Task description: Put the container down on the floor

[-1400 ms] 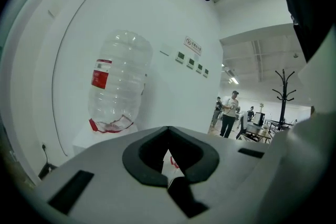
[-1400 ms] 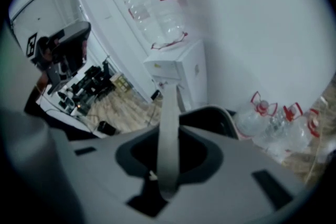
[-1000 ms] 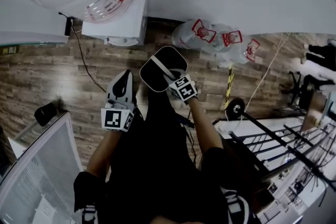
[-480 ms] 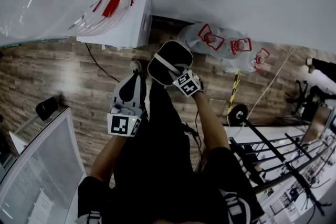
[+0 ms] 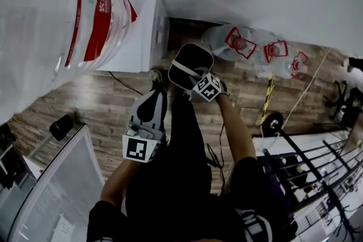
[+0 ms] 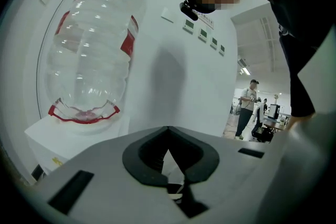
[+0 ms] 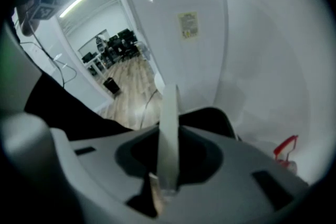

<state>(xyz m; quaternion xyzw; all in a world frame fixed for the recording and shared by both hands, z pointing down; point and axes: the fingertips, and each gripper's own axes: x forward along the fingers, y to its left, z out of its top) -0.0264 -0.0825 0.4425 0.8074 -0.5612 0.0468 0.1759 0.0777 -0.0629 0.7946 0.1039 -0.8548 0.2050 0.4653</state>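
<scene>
Right gripper view: container mostly hidden.

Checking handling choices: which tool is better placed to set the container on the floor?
Right. The right tool is shut on the white strap of the black container, above the wood floor; the left tool holds nothing.

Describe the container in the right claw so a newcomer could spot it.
Find the white cabinet topped by a big clear bottle. Just right of it in the head view, the right claw holds a black oval container by its pale strap. Unlike the clear jugs nearby, it is opaque.
</scene>
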